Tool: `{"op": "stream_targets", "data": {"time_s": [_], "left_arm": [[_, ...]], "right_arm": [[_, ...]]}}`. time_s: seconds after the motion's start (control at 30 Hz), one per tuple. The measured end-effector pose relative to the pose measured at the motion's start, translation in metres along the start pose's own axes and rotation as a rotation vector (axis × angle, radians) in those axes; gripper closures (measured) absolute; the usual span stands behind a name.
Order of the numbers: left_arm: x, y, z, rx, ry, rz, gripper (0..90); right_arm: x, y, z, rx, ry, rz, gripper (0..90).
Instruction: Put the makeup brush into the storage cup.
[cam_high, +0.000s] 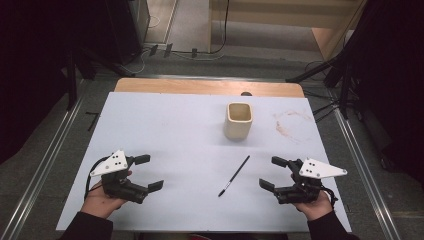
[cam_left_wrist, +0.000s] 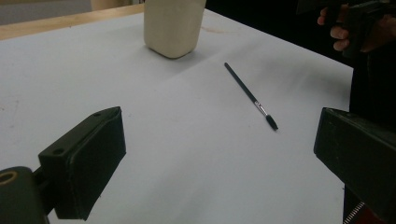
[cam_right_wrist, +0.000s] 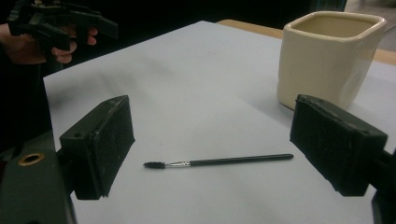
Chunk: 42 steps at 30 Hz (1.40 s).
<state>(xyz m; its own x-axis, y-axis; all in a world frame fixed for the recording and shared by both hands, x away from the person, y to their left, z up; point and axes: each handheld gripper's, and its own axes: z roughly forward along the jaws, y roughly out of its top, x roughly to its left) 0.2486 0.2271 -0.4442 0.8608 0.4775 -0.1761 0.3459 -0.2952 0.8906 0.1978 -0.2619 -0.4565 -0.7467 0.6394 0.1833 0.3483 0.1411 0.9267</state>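
Slim brush between gaping claws, seemingly untouched

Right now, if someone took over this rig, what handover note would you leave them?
Left gripper: open, holding nothing, low over the table's near left.
Right gripper: open, holding nothing, at the near right, aimed at the brush.
Brush: lies flat on the white sheet, between the grippers, bristle end toward the person.
Cream cup: upright beyond the brush, looks empty.
Done: nothing visibly.
Left: probably pick up the brush and stand it in the cup.
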Motion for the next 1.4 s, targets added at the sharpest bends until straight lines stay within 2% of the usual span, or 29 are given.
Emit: {"op": "stream_targets", "data": {"time_s": [0.27,0.4,0.53,0.63,0.73,1.4], "left_arm": [[0.0,0.0,0.001,0.0,0.0,-0.003,2.4],[0.0,0.0,0.001,0.001,0.001,-0.001,2.4],[0.0,0.0,0.002,0.005,0.001,0.002,2.4],[0.0,0.0,0.002,0.003,0.003,-0.003,2.4],[0.0,0.0,0.002,0.006,0.002,-0.001,2.4],[0.0,0.0,0.004,0.013,0.0,0.001,2.4]], "right_arm": [[0.0,0.0,-0.001,-0.019,-0.008,-0.013,13.9],[0.0,0.0,0.0,0.0,0.0,-0.006,13.9],[0.0,0.0,0.002,0.003,-0.008,-0.019,13.9],[0.001,0.001,0.002,0.012,-0.015,-0.01,13.9],[0.002,0.003,0.003,0.012,-0.025,-0.031,14.2],[0.002,0.009,0.02,0.01,-0.032,-0.052,14.0]]}}
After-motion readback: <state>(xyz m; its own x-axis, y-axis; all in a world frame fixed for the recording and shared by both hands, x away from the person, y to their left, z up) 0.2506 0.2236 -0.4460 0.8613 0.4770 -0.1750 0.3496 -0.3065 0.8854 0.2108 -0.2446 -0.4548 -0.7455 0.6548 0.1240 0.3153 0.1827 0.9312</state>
